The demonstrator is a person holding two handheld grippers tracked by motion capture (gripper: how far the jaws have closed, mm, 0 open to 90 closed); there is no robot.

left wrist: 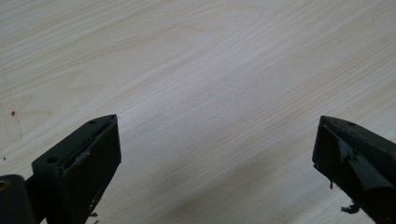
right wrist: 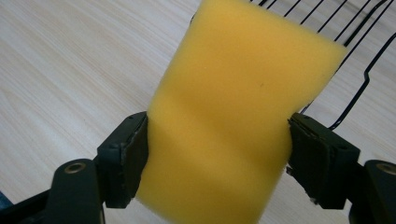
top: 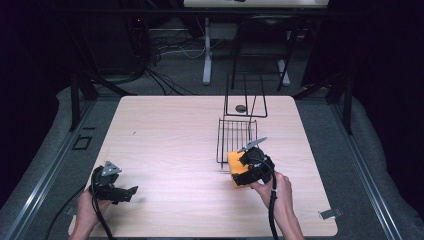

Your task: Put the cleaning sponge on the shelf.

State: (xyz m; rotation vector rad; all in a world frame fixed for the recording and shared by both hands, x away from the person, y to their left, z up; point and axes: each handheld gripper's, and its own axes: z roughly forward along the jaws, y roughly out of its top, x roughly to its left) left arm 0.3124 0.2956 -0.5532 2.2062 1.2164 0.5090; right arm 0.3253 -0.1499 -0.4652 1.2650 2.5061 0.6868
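Looking down from the high view, we see our right gripper (top: 248,167) covering much of the one yellow sponge (top: 236,170), so only its left edge and lower corner show there. In the right gripper view the sponge (right wrist: 233,116) is cut off at the bottom edge, and it hides most of the wire rack (right wrist: 369,65) behind it. Our right fingers (right wrist: 128,156) press into the sponge from both sides, gripping it just above the tabletop (top: 170,150), right at the near end of the rack (top: 236,135). We count one rack, with a tall wire frame (top: 245,97) standing behind it and one small dark round thing (top: 240,108) at its foot, too small to identify. Our left gripper (top: 131,192) rests near the front left corner; its fingers (left wrist: 88,163) stand wide apart with nothing between them, only bare wood. We count two grippers and one sponge.
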